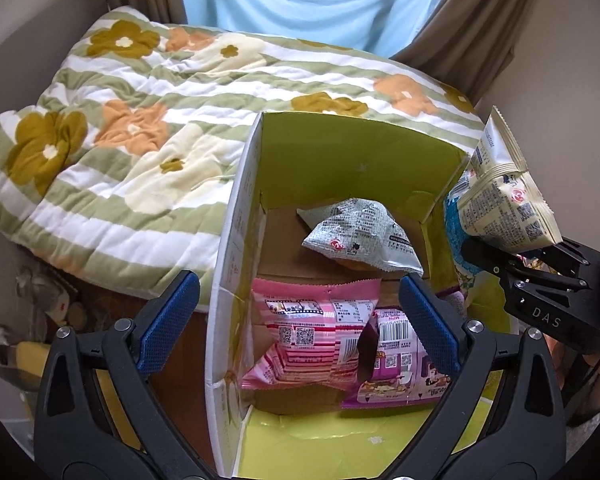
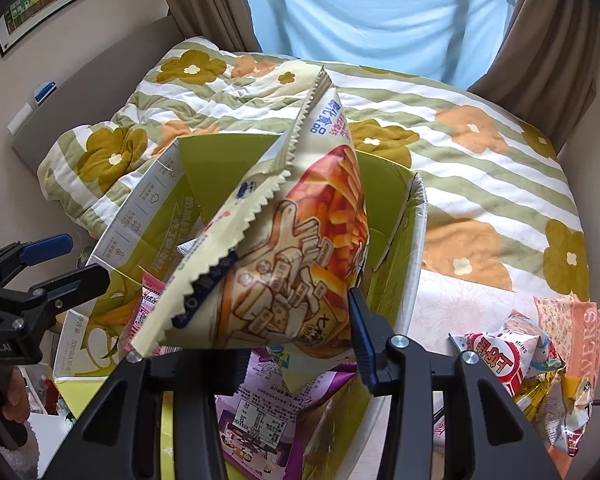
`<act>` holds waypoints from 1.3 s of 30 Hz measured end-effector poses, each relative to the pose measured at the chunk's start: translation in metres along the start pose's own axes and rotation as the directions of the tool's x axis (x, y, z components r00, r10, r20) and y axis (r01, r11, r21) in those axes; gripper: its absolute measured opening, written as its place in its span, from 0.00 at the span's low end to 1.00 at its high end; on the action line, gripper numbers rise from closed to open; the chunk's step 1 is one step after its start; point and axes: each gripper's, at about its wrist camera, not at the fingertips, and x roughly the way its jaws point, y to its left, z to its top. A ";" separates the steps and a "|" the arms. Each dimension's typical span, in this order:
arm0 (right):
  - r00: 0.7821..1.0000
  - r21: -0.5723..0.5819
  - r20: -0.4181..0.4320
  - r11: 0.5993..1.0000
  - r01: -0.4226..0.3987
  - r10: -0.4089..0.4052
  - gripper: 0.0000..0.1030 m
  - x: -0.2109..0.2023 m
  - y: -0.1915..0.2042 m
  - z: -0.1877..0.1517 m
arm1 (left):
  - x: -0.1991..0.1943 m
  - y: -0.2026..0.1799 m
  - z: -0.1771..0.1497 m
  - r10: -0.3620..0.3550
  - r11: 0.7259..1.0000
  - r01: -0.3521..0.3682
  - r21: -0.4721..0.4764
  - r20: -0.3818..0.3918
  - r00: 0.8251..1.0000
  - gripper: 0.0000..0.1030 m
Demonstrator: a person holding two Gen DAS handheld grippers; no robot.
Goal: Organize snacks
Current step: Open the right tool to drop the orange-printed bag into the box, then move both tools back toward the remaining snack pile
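Left wrist view: left gripper [image 1: 296, 320] spread wide, blue pads [image 1: 168, 320] apart and gripping nothing, poised over the near edge of the open cardboard box [image 1: 236, 208] with its yellow-green lining. Inside the box, a grey-white snack bag [image 1: 360, 236] toward the far side, a pink packet [image 1: 312, 332] near and left, a purple packet [image 1: 400, 368] near and right, partly behind the right finger. At the right edge, right gripper [image 1: 540, 256] clamped on the bottom of a cream snack bag [image 1: 508, 200], raised just beside the box's right wall. Beyond the box, a flowered striped quilt [image 1: 120, 140].

Right wrist view: right gripper [image 2: 284, 348] closed down on the cream snack bag [image 2: 300, 240], bag filling the gap between the fingers; left pad hidden behind it, right blue pad [image 2: 364, 344] pressed to the bag's side. Bag tilted up and away, zigzag seal running across its front, printed with orange sticks and a cartoon figure, held above the box [image 2: 412, 248]. Below it, the purple packet [image 2: 260, 408] in the box. On the left, left gripper [image 2: 48, 264] open, hanging just beside the box's left wall. To the right of the box, loose snack packets [image 2: 512, 356] on a pale cloth [image 2: 460, 304].
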 end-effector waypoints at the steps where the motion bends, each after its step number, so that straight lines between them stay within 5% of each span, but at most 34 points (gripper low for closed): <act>1: 1.000 0.001 0.007 1.000 0.018 -0.018 0.51 0.000 0.000 -0.001 | -0.001 0.000 -0.001 0.001 1.000 -0.001 0.001 0.002 1.000 0.96; 4: 0.999 0.006 0.030 0.999 0.036 -0.036 0.97 -0.003 0.000 -0.008 | -0.005 0.001 -0.005 -0.012 1.000 0.012 -0.008 0.004 1.000 0.96; 20: 0.995 0.077 0.090 0.997 0.032 -0.039 0.98 -0.052 0.001 -0.038 | -0.041 -0.007 -0.021 -0.036 0.999 0.035 0.025 0.051 0.998 0.96; 25: 0.991 0.155 0.131 0.988 0.013 -0.033 0.98 -0.073 -0.005 -0.052 | -0.049 -0.021 -0.026 -0.091 0.994 0.087 0.064 0.058 0.994 0.96; 39: 0.963 0.269 0.212 0.957 0.107 -0.167 0.99 -0.153 -0.087 -0.115 | -0.065 -0.121 -0.056 -0.196 0.965 0.184 0.187 0.052 0.979 0.96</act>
